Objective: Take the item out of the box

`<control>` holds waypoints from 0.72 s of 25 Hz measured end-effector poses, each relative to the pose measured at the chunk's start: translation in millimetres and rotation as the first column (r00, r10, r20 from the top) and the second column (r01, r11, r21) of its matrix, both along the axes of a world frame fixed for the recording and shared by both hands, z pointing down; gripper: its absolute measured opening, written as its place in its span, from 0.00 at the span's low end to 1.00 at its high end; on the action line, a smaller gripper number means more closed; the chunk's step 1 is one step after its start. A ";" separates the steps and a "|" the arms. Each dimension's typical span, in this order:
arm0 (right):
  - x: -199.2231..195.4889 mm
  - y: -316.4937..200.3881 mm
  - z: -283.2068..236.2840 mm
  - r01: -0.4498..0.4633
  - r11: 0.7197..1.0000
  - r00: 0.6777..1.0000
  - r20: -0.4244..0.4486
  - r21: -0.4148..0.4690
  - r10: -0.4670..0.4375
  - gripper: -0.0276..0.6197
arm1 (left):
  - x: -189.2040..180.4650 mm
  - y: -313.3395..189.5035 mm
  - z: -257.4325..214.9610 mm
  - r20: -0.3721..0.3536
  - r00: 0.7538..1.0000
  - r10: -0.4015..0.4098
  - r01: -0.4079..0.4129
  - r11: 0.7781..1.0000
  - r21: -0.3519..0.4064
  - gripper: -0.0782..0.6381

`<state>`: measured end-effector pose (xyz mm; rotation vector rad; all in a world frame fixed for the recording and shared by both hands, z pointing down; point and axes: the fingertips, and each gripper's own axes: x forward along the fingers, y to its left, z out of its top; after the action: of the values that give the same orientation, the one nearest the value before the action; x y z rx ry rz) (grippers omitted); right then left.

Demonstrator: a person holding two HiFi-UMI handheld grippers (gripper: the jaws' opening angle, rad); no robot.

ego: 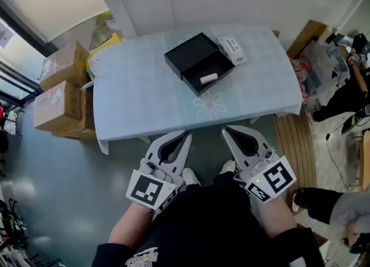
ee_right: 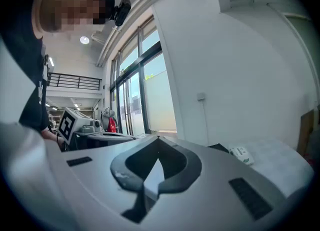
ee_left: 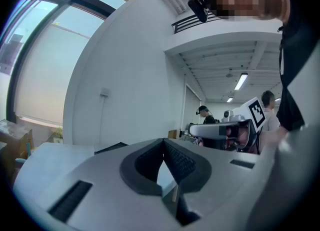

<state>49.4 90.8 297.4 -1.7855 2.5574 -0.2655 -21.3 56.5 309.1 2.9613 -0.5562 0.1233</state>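
An open black box point(ego: 198, 62) sits on the light-blue table point(ego: 144, 98) toward its far side, its lid lying beside the tray. Inside the tray lies a small white oblong item point(ego: 208, 78). My left gripper point(ego: 186, 136) and right gripper point(ego: 224, 130) hang side by side below the table's near edge, close to my body, both shut with nothing between the tips. In the left gripper view the left gripper point(ee_left: 163, 140) shows its tips meeting, with the box's edge point(ee_left: 110, 148) low behind. The right gripper point(ee_right: 158, 137) is likewise shut.
A white packet with green print point(ego: 232, 49) lies right of the box, seen also as a packet point(ee_right: 242, 154) in the right gripper view. Cardboard boxes point(ego: 56, 95) are stacked left of the table. A wooden pallet point(ego: 296, 144) and a seated person's legs point(ego: 341, 101) are at right.
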 end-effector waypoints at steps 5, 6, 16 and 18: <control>-1.9 2.3 0.5 -0.002 1.000 1.000 0.002 -0.004 0.002 0.06 | -1.7 1.9 -1.7 -0.003 1.000 0.002 -0.002 1.000 -0.001 0.12; -2.3 3.1 0.6 -0.002 1.000 1.000 0.005 -0.003 0.002 0.06 | -2.2 2.8 -1.8 -0.004 1.000 0.002 -0.002 1.000 -0.002 0.12; -9.3 3.5 -0.7 -0.003 1.000 1.000 -0.010 0.004 0.003 0.06 | -10.7 7.7 0.4 -0.018 1.000 0.014 -0.014 1.000 -0.009 0.12; -10.4 1.7 -1.0 -0.004 1.000 1.000 -0.018 0.004 0.004 0.06 | -13.5 7.8 0.3 -0.022 1.000 0.016 -0.016 1.000 -0.008 0.12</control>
<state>39.0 92.5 296.4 -1.7998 2.5638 -0.2454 -34.8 64.3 309.3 2.9558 -0.5286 0.0946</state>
